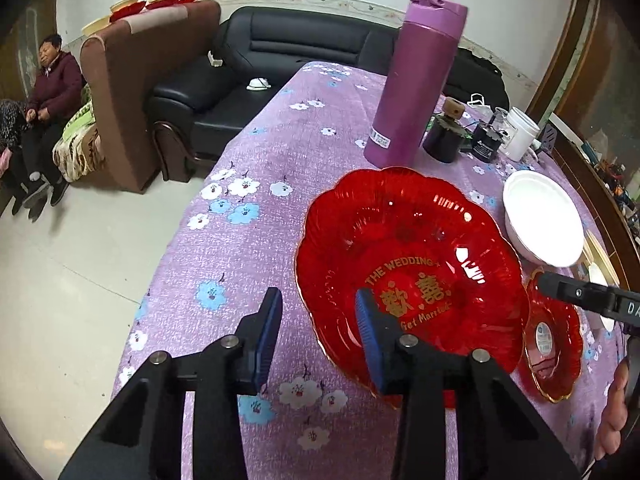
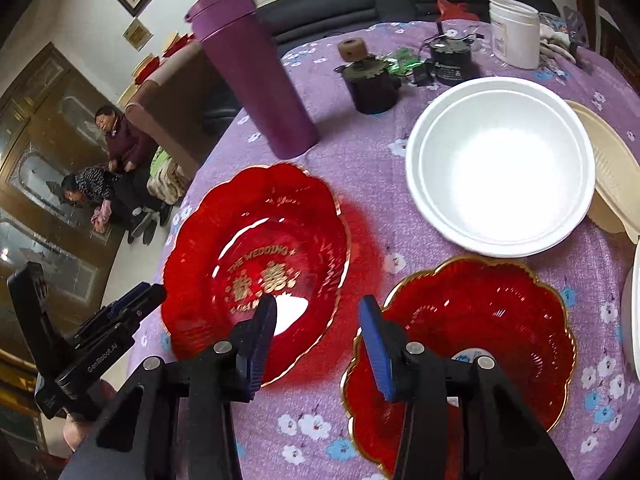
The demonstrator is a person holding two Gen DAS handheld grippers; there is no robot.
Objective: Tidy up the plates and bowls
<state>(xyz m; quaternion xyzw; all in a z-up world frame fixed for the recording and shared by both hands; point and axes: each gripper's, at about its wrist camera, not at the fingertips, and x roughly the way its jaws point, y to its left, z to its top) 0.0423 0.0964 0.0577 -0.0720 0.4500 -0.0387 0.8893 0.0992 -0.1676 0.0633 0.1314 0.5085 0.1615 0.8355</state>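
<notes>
A large red scalloped plate [image 1: 412,248] [image 2: 256,240] with gold lettering lies on the purple flowered tablecloth [image 1: 260,160]. My left gripper [image 1: 320,320] is open and straddles its near left rim, one blue pad over the plate and the other over the cloth. A smaller red plate [image 1: 554,344] [image 2: 480,320] with a gold rim sits to the right. My right gripper [image 2: 318,332] is open between the two red plates, its right pad over the small plate's left rim. A white bowl [image 1: 544,216] [image 2: 500,168] stands behind, partly over a beige plate [image 2: 612,168].
A tall purple bottle [image 1: 416,80] [image 2: 256,88] stands behind the large plate. Dark small devices [image 2: 372,88] and a white jar [image 2: 514,36] crowd the far side. The table's left edge drops to the floor; a black sofa [image 1: 280,52] and seated people [image 1: 52,92] lie beyond.
</notes>
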